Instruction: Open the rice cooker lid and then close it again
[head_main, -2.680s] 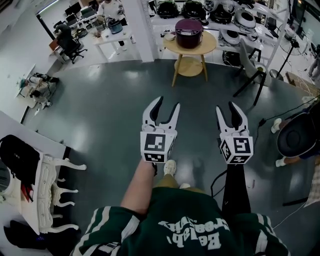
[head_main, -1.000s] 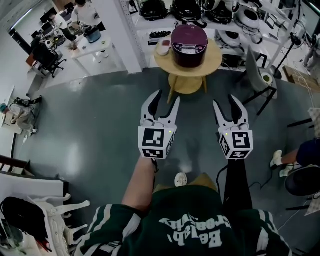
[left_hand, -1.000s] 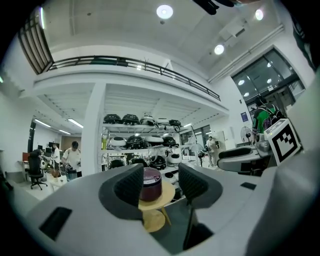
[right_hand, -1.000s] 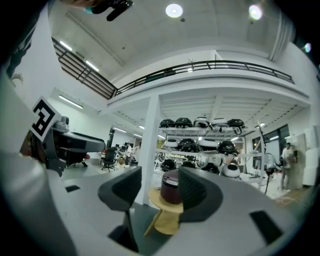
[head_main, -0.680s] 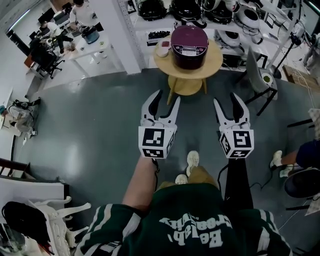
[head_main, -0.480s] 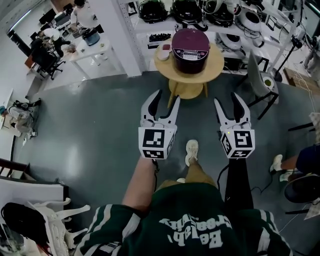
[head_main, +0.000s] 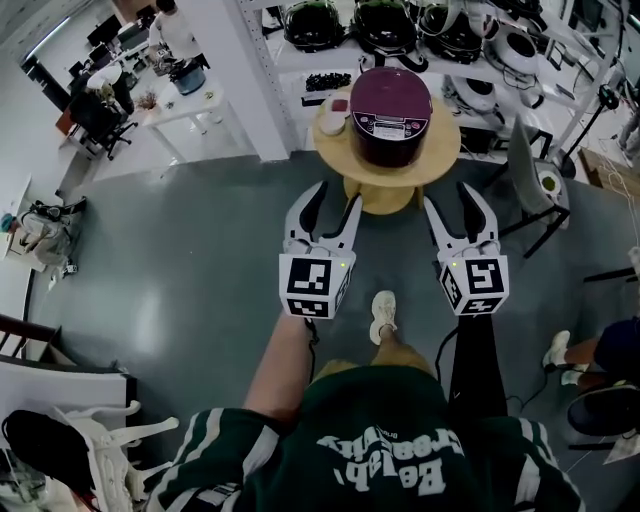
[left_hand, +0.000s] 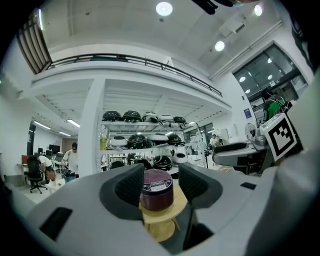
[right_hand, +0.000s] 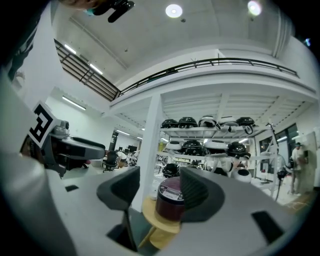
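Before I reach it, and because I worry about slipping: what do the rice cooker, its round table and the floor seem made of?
Rice cooker: dark purple shell, probably plastic or painted metal, smooth with a soft sheen.
Round table: pale tan, matte, looks like wood.
Floor: grey and seamless, likely sealed concrete or resin, since it reflects the lights.

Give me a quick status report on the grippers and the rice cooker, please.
Left gripper and right gripper open, both empty. Rice cooker lid shut, on round wooden table ahead, not yet reached. Small bowl beside it; nothing blocking the approach.
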